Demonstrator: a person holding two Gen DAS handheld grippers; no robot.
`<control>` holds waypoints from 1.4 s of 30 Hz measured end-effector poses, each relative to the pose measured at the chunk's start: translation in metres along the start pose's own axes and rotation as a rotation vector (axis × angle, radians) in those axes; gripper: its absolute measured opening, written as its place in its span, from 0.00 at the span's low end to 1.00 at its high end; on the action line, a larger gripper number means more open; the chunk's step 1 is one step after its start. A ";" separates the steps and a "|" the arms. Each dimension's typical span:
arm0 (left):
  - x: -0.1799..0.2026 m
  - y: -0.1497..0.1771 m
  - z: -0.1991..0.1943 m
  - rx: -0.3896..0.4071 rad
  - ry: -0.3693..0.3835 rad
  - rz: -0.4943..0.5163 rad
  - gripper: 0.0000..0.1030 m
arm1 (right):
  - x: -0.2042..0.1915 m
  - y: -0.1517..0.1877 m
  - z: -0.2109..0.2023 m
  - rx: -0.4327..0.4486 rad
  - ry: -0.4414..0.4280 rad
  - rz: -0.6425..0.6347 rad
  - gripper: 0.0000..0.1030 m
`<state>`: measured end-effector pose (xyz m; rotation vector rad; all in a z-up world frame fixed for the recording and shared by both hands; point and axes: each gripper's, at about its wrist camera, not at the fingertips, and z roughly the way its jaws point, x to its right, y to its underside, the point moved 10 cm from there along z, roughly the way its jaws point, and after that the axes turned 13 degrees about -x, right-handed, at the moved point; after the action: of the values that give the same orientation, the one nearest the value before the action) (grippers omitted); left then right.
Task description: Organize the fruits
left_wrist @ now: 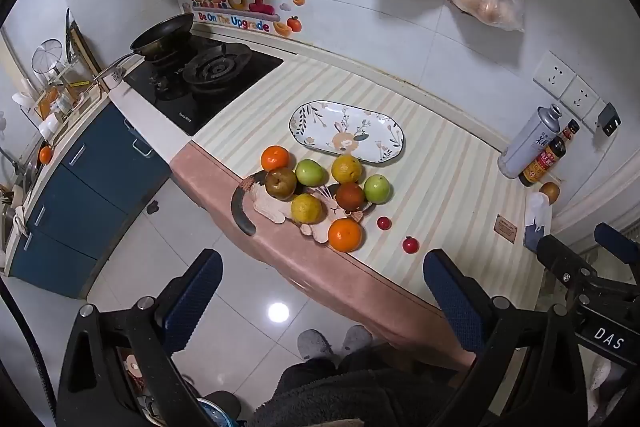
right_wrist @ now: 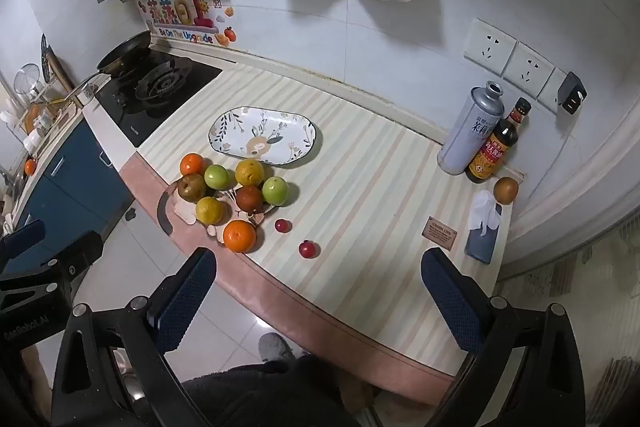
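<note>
Both grippers, left gripper (left_wrist: 320,301) and right gripper (right_wrist: 320,301), hang spread wide, holding nothing, above the counter edge; 8 fruits (right_wrist: 239,194) cluster beside the oval plate (right_wrist: 262,135).

Black gripper (right_wrist: 318,287), blue textured pads (right_wrist: 452,301).

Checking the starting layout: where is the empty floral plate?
In both views the floral plate sits mid-counter, just behind the fruit pile, right of the stove.

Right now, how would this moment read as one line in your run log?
stage: start | left hand-held gripper: open, empty | right hand-held gripper: open, empty | fruit pile: untouched on counter | oval plate: empty
</note>
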<state>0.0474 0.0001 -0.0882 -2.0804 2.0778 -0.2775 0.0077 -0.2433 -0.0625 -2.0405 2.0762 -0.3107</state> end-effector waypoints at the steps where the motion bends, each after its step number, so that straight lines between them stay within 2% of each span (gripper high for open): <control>1: 0.000 0.000 0.000 -0.005 -0.002 0.000 1.00 | 0.000 0.000 0.000 0.004 -0.001 0.000 1.00; 42: 0.007 0.005 -0.012 0.020 0.002 0.009 1.00 | 0.002 0.013 -0.010 0.007 -0.017 0.003 1.00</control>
<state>0.0398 -0.0072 -0.0775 -2.0602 2.0759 -0.2986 -0.0080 -0.2453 -0.0568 -2.0280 2.0652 -0.2987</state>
